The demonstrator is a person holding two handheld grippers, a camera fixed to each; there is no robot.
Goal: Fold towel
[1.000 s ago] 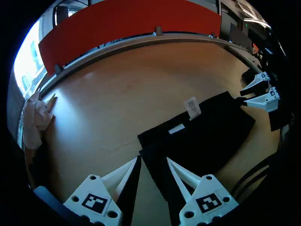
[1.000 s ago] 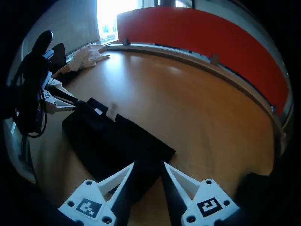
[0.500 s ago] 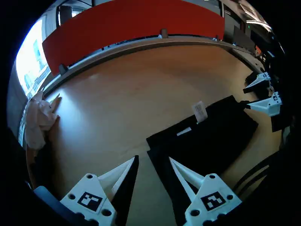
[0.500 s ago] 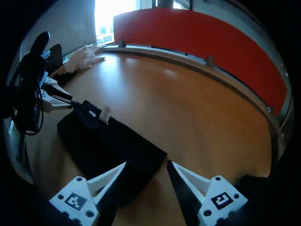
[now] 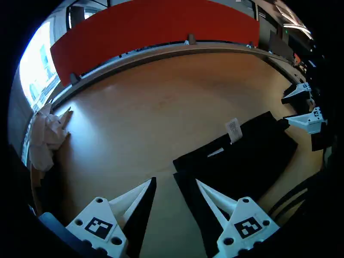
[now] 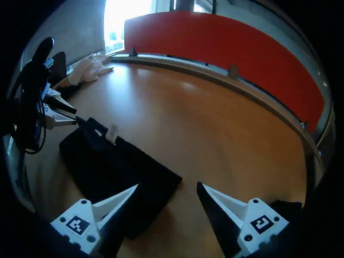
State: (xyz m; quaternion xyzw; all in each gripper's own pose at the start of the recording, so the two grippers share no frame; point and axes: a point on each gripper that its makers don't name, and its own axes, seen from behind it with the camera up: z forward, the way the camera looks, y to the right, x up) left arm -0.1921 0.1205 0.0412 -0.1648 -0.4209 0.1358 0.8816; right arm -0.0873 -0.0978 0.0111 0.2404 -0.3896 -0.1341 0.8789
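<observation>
The towel (image 5: 245,159) is black and lies folded flat on the table (image 5: 142,112), in the lower right of the left gripper view. A white label (image 5: 234,130) sticks up from its far edge. In the right gripper view the towel (image 6: 112,167) sits in the lower left of the frame, with the label (image 6: 112,133) near its far end.

My left gripper (image 5: 175,182) has its fingers apart, clamped on nothing. The towel's near corner lies between them, and the right-hand finger (image 5: 210,202) overlaps the dark cloth. In the right gripper view I see the left gripper (image 6: 76,118) at the left edge, at the towel's far corner.

My right gripper (image 6: 167,185) is spread wide. Its left-hand finger (image 6: 116,202) overlaps the towel's near end and the other finger sits over bare wood. In the left gripper view the right gripper (image 5: 284,111) is at the right edge, at the towel's far corner.

A red divider (image 6: 232,43) runs along the table's far edge. A pale cloth (image 5: 43,137) lies bunched at the left edge of the left gripper view. A black cable (image 6: 30,112) hangs at the left edge of the right gripper view.
</observation>
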